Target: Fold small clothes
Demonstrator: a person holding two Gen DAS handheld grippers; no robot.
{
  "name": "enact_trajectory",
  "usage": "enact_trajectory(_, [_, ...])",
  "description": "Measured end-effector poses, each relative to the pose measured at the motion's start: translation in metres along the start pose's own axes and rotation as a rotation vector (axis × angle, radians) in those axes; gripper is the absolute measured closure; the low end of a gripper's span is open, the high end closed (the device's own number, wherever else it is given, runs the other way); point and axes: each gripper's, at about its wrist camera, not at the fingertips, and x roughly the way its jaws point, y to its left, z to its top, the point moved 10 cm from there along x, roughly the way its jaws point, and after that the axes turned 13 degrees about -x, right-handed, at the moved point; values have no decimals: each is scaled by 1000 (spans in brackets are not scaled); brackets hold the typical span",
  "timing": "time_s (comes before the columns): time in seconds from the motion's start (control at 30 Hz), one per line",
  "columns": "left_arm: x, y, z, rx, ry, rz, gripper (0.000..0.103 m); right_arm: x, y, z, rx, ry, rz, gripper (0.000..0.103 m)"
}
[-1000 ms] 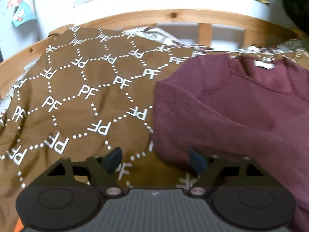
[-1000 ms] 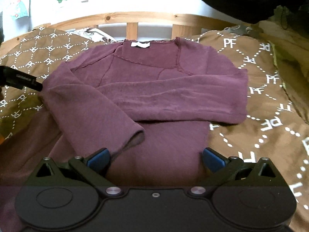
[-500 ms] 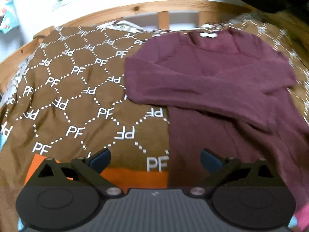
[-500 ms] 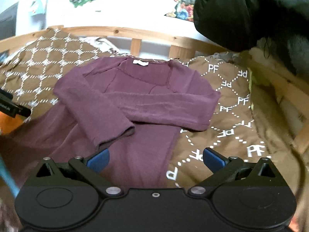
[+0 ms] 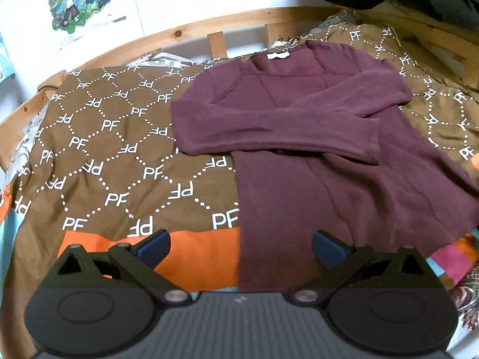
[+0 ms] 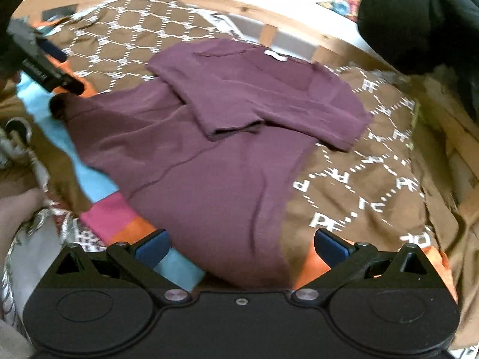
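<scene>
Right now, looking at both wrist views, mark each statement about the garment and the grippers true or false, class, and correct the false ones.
1. The maroon long-sleeved top lies on a brown patterned blanket. True.
2. Both sleeves are folded across its chest. True.
3. The left gripper clamps the hem. False: open, holding nothing.
4. The right gripper grips a sleeve. False: open and empty.
5. A white label shows at the neckline. True.

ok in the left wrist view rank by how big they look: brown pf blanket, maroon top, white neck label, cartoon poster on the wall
1. brown PF blanket
2. maroon top
3. cartoon poster, though farther off, so unsure
4. white neck label
</scene>
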Motion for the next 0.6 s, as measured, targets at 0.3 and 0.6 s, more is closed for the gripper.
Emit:
enact_trajectory(0.3, [-17, 6, -10, -3, 1, -45, 0, 24, 26, 0, -108, 30, -16, 1])
enact_trajectory(0.6, [-28, 4, -30, 39, 10, -122, 0, 30, 24, 10, -109, -24, -84, 1])
